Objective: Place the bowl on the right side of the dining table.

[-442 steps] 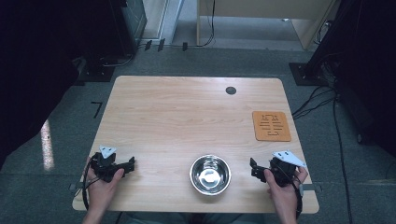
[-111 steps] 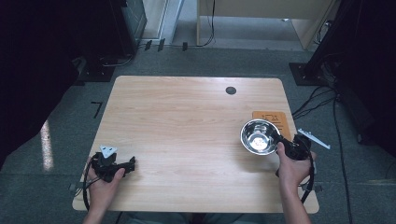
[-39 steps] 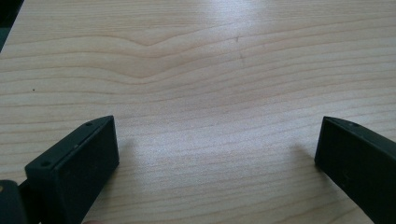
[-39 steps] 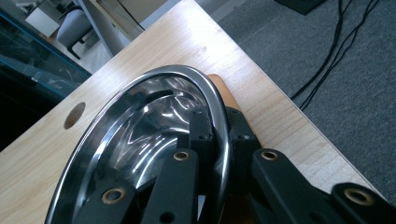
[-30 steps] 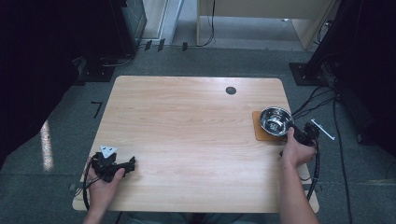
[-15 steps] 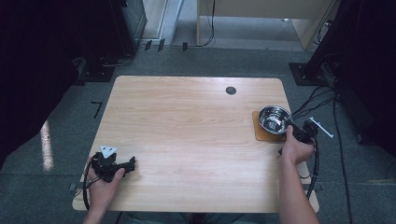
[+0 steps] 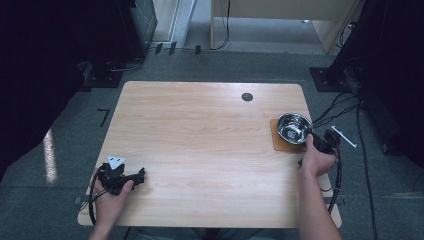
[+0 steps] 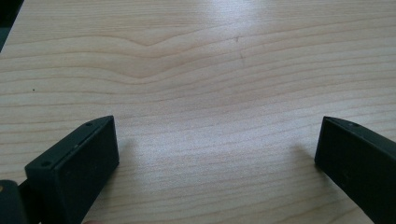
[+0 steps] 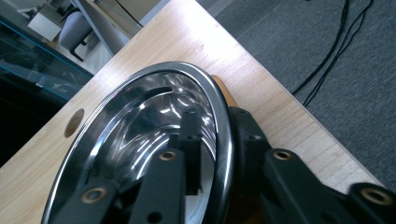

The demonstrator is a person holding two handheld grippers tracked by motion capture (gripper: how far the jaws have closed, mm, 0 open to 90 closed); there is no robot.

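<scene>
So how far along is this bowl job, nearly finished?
Nearly. Done: the steel bowl sits on the brown mat at the table's right edge. In hand: the right tongs straddle its rim, one jaw inside and one outside, and have just been opening. Left: likely only letting go fully and pulling away. The left tongs rest open on bare wood.

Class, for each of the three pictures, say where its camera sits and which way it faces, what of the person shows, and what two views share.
High view: fixed above the person's side, looking forward and down on the table; both forearms, left gripper and right gripper show.
Left gripper view: rides that gripper, facing bare tabletop between its open jaws.
Right gripper view: rides that gripper, looking along the steel bowl, whose rim runs between its jaws.
Shared: the bowl, on the brown mat, appears in the high and right gripper views.
</scene>
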